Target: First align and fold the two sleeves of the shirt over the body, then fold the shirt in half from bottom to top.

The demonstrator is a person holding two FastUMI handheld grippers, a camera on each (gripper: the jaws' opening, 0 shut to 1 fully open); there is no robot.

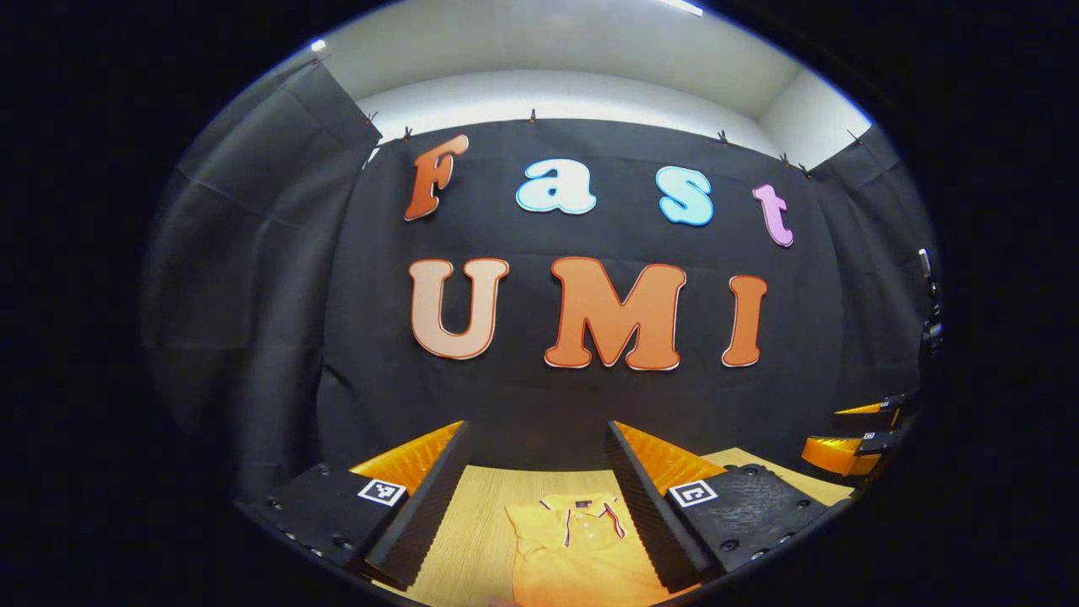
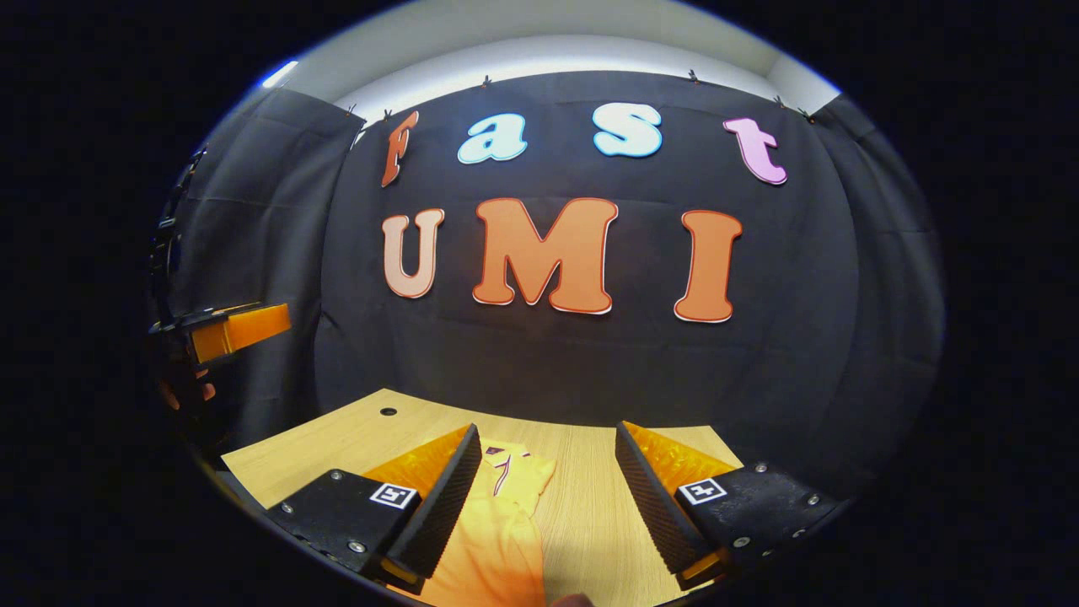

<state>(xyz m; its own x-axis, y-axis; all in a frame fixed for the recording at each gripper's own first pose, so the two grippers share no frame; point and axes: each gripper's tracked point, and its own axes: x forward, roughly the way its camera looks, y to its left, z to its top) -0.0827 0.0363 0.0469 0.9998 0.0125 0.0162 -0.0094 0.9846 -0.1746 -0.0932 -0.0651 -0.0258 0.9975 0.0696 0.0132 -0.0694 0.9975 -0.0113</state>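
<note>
Two grippers are being held above a wooden table point(image 2: 337, 438), each with its fingers spread wide and nothing between them. An orange shirt point(image 1: 582, 548) is being seen lying flat on the table, below and between the left gripper point(image 1: 539, 506) fingers, its collar pointing away. Under the right gripper point(image 2: 548, 506), the shirt is lying toward its left finger.
</note>
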